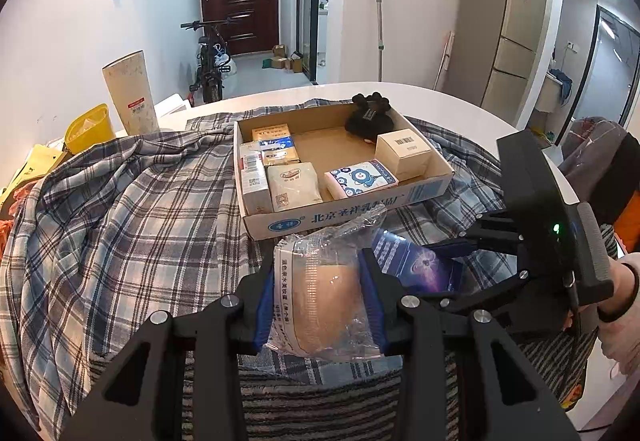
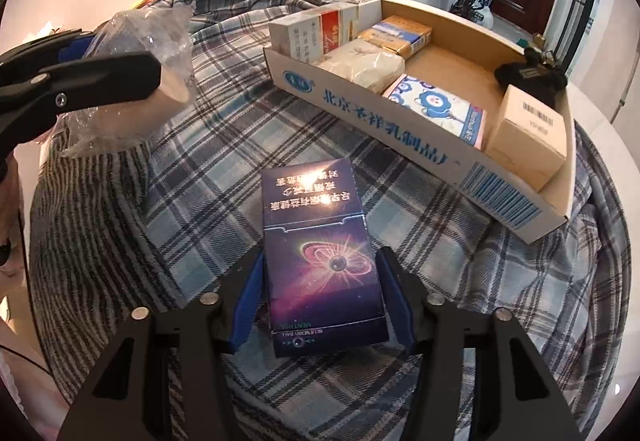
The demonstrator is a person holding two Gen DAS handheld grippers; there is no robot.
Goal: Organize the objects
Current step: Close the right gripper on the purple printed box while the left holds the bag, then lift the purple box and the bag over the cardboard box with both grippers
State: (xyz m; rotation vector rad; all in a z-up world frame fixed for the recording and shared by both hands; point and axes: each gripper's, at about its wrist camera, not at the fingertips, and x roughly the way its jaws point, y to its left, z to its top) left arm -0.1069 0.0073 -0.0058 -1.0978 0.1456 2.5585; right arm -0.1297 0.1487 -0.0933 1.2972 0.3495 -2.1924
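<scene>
Left-wrist and right-wrist fisheye views of a tabletop sorting scene. The left gripper (image 1: pixel 320 297) is clamped on a beige bandage roll in a clear plastic wrapper (image 1: pixel 326 293), its blue pads pressing both sides of the roll, which is held clear of the plaid shirt (image 1: pixel 132 201) spread over the white round table (image 1: pixel 460 101). In the right-wrist view the same roll (image 2: pixel 132 73) appears at upper left, above the cloth.

The right gripper (image 2: pixel 322 301) straddles a dark blue cigarette pack with a galaxy print (image 2: pixel 320 257), which lies flat on the plaid shirt just in front of the shallow cardboard tray (image 1: pixel 434 183). Its blue pads (image 2: pixel 250 301) stand at the pack's two long sides; whether they press on it or merely flank it cannot be told from the pictures.

The tray holds, along its left side, a row of small boxes and packets (image 1: pixel 268 157), with a blue-and-white tissue pack with a cartoon face (image 1: pixel 360 179) at the front, a plain beige carton with a barcode (image 1: pixel 404 153) at the right, and a black plush item (image 1: pixel 370 117) at the far corner.

A tall speckled white tube (image 1: pixel 130 93) and a yellow container (image 1: pixel 88 127) stand beyond the shirt at left. A person's hand (image 1: pixel 624 301) grips the right gripper's handle.
</scene>
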